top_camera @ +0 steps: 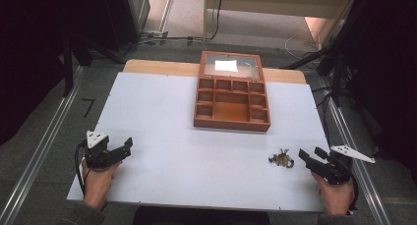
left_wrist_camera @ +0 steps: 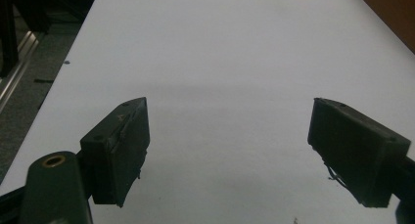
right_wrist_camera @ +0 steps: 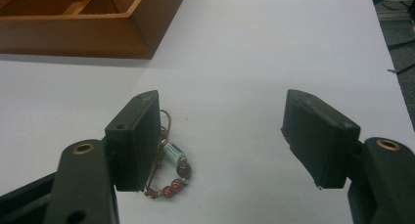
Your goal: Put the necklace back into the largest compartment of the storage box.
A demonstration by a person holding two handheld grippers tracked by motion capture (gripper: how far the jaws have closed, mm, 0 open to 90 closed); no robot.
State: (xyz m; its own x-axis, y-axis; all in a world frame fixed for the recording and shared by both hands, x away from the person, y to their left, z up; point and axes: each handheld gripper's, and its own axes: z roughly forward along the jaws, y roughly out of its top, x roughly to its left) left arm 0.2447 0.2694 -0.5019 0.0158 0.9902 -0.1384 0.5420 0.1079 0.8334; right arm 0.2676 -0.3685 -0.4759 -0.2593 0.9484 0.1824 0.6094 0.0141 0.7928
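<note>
Beaded bracelet (top_camera: 282, 158) lies loose on the white table (top_camera: 162, 112), well in front of the wooden box (top_camera: 231, 104) and off toward the box's right front corner, on the person's side. In the right gripper view the bracelet (right_wrist_camera: 171, 171) shows red, dark and pale green beads on a brown cord, partly hidden behind one jaw. The right gripper (top_camera: 311, 158) sits just beside the bracelet, farther from the box; its jaws stand wide apart with only bare table between them, and the bracelet is not gripped. The left gripper (top_camera: 123, 149) rests well away from the box, off its left front corner, jaws also spread wide over bare table. The box lies open, its glass lid (top_camera: 230, 65) tipped back, its compartments facing up.
</note>
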